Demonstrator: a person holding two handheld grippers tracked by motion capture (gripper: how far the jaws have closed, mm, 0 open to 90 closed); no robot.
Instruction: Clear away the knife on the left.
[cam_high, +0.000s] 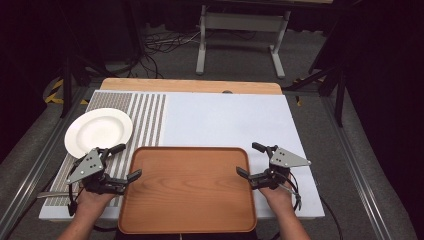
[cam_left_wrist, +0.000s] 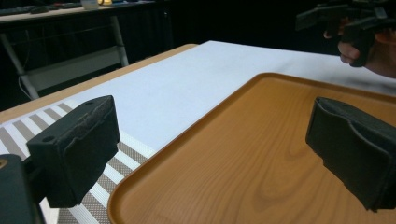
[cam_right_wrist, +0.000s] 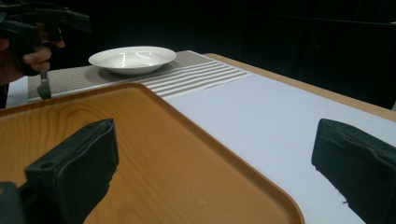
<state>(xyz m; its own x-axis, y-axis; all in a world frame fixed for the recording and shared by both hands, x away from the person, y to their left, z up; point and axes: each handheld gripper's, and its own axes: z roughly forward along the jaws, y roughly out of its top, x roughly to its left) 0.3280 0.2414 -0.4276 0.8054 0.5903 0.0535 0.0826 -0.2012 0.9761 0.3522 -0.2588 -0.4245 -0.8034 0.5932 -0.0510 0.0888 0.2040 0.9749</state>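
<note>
High view: fixed overhead, looks forward and down on the whole table (cam_high: 225, 117). Left gripper view: low and close at the tray's (cam_left_wrist: 261, 154) left rim, facing across toward the right hand. Right gripper view: mirrored, facing the plate (cam_right_wrist: 132, 59). All three share the tray.

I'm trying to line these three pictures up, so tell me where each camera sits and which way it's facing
High view: above the person's side, looking forward and down on the tray, the plate, the left gripper and the right gripper; both forearms enter from the bottom.
Left gripper view: rides the left gripper, looking across the tray toward the right gripper.
Right gripper view: rides the right gripper, facing the plate and left gripper.
Shared: all three views show the tray.
</note>
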